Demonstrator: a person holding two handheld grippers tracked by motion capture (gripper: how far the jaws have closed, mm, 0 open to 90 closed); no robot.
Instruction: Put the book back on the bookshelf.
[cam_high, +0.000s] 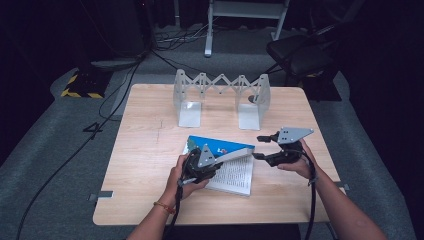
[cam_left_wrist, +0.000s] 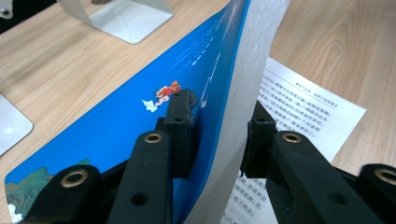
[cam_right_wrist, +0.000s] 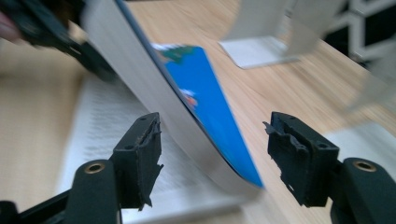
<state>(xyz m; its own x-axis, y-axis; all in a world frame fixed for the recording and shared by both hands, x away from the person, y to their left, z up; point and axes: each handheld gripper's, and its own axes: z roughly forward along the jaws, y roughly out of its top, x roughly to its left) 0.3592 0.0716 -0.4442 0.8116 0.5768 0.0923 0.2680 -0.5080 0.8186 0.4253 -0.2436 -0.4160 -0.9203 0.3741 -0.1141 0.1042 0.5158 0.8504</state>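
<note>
A book with a blue cover lies open on the wooden table, its printed page flat on the wood. My left gripper is shut on the lifted cover and a thick block of pages, one jaw on the blue face and one on the page side. The printed page lies beneath it. My right gripper stands open just right of the book. In the right gripper view the raised blue cover slants down between the open jaws without touching either, and the gripper holds nothing.
A grey metal expanding bookend rack stands at the back middle of the table, its two base plates facing me. Behind the table are a dark chair, a white stand's legs and cables on the floor.
</note>
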